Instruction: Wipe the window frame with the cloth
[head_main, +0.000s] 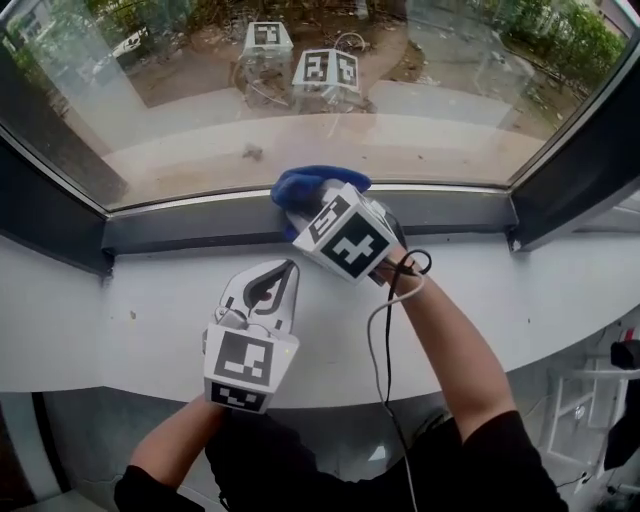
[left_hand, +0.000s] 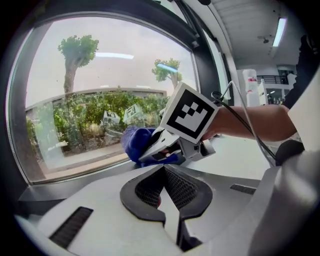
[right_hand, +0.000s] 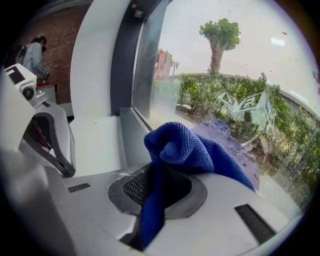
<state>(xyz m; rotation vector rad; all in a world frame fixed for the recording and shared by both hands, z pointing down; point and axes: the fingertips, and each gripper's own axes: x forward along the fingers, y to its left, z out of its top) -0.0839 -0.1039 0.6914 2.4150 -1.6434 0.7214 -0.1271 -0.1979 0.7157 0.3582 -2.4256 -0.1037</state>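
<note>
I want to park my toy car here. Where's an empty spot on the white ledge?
Bare white window ledge lies left of the white left gripper and right of the person's forearm. The middle is crowded: the right gripper holds the blue cloth at the dark window frame.

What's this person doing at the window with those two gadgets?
A person holds a hand-held gripper in each hand. The right gripper is clamped on a blue cloth and presses it against the dark window frame at the foot of the glass, to wipe it. The left gripper is over the white sill, shut and holding nothing.
</note>
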